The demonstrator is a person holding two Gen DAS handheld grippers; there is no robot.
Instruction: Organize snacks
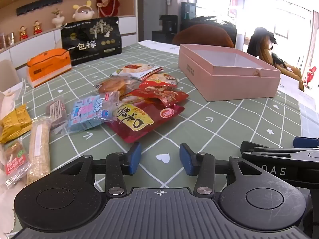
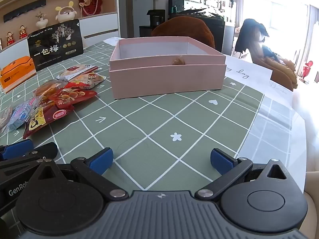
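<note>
A pile of snack packets lies on the green checked tablecloth: a big red bag (image 1: 145,119) (image 2: 45,119), a blue-pink packet (image 1: 93,111), a bread packet (image 1: 115,84), red packets (image 1: 163,91) (image 2: 73,96) and rice-cracker packets (image 1: 137,69). An open pink box (image 1: 229,73) (image 2: 167,73) stands behind them to the right; it looks empty. My left gripper (image 1: 160,158) is open and empty just in front of the red bag. My right gripper (image 2: 161,160) is wide open and empty over bare cloth in front of the box.
At the left edge lie a yellow packet (image 1: 16,123), a grain bar (image 1: 38,147) and a hawthorn packet (image 1: 15,163). A black upright bag (image 1: 91,39) and an orange box (image 1: 48,67) stand at the back. The table's right edge (image 2: 295,131) is near.
</note>
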